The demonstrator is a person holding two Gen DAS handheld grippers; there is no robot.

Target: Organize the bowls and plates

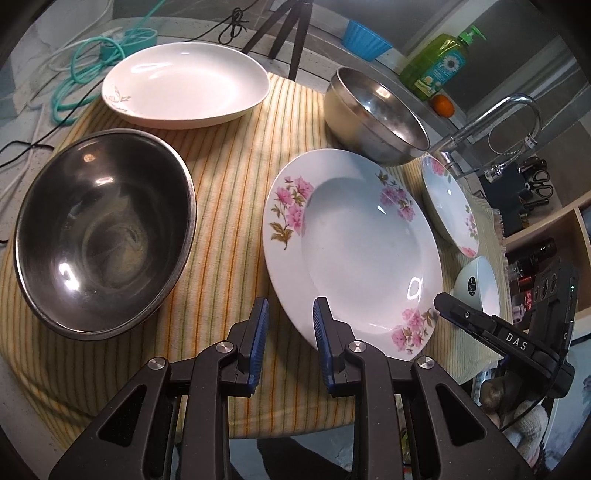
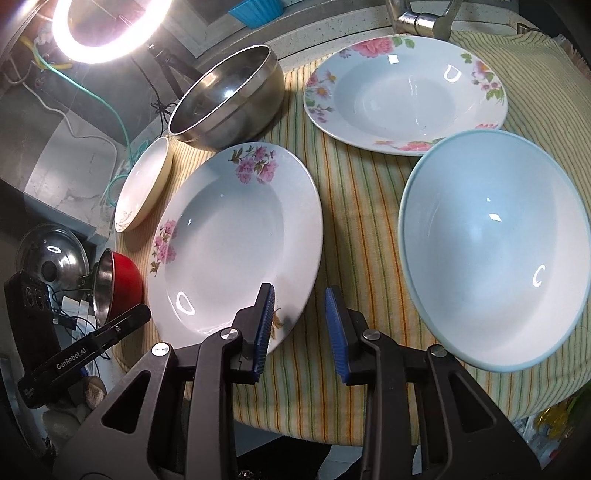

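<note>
A pink-flowered plate (image 1: pixel 351 240) lies mid-cloth and also shows in the right wrist view (image 2: pixel 229 243). My left gripper (image 1: pixel 290 343) is open and empty, just off its near-left rim. My right gripper (image 2: pixel 299 328) is open and empty, its left finger (image 2: pixel 264 317) over the plate's near-right rim. A large steel bowl (image 1: pixel 103 232) sits left. A cream plate (image 1: pixel 184 85) lies at the back. A smaller steel bowl (image 1: pixel 376 114) stands at the back right. A second floral plate (image 2: pixel 402 92) and a pale blue bowl (image 2: pixel 495 251) lie right.
A striped cloth (image 1: pixel 229 177) covers the table. A faucet (image 1: pixel 495 122), green soap bottle (image 1: pixel 436 62) and blue tub (image 1: pixel 365 37) stand behind. A tripod (image 1: pixel 280 29) and cables (image 1: pixel 85 66) are at the back left. A ring light (image 2: pixel 107 26), red bowl (image 2: pixel 118 284) and pot lid (image 2: pixel 51 258) are left.
</note>
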